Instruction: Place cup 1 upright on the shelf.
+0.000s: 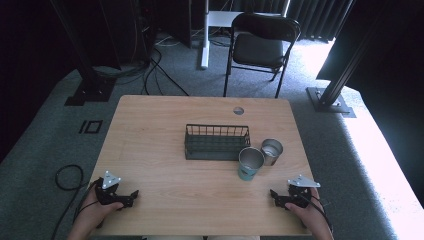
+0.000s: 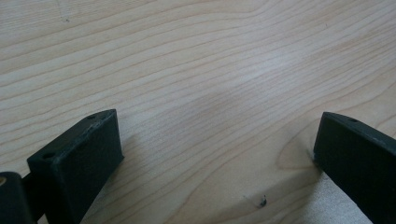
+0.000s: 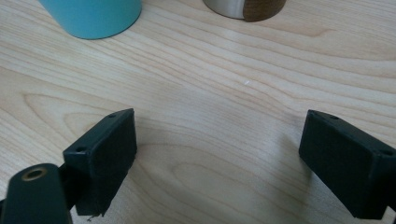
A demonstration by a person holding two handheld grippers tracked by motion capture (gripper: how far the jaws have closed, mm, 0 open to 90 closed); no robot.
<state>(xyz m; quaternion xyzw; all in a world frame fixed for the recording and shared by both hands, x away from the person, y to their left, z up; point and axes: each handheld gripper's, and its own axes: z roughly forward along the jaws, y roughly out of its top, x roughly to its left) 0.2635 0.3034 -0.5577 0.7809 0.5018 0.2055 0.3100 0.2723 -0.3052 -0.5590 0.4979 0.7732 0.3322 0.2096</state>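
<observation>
The pale rectangular wooden counter (image 1: 165, 125) spreads before me, a small round grommet hole (image 1: 238, 110) near its far edge. Beyond it a black folding metal chair (image 1: 260, 45) stands on grey carpet, with black cables (image 1: 155, 75) trailing across the floor at far left. At the counter's middle sits a dark rectangular wire basket (image 1: 216, 142). Just beside its right end stands a teal metal tumbler (image 1: 249, 163), and touching or nearly touching that, a shorter steel cup with a brown wood-look band (image 1: 271, 151); both are upright. My right gripper (image 1: 274, 195) rests on the near right of the counter, jaws released and wide apart over bare wood, pointed toward the two cups with open counter between us. My left gripper (image 1: 134, 194) lies at the near left, well apart from the cups, jaws likewise spread with bare wood grain between them. No lettering can be read on either cup or on the basket.
</observation>
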